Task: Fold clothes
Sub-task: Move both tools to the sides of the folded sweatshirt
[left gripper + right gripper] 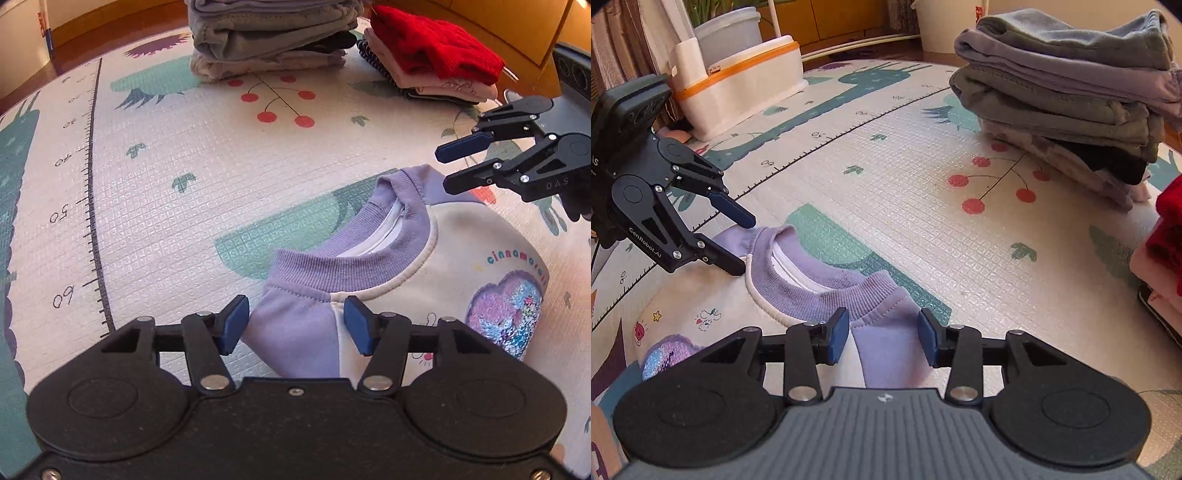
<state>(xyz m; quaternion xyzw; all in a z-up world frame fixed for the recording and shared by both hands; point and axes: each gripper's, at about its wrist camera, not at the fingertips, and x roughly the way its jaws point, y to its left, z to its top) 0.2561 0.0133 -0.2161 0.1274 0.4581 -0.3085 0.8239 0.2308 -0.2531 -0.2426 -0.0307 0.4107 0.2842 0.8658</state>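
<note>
Two stacks of folded clothes stand finished at the far side of the play mat (155, 206): a tall grey pile (1067, 99) and, beside it, a shorter pile topped by a red knit (432, 48). One item remains in hand, a cream and lilac sweatshirt (424, 258) lying on the mat near its front edge, collar towards the stacks, print side up. Its sleeves appear already tucked under, though the lower half is out of view, so further folds cannot be ruled out. Left tongs (295, 325) stand apart over one shoulder; right tongs (882, 336) stand apart over the other. Neither set presses the cloth. Judged: mostly done.
</note>
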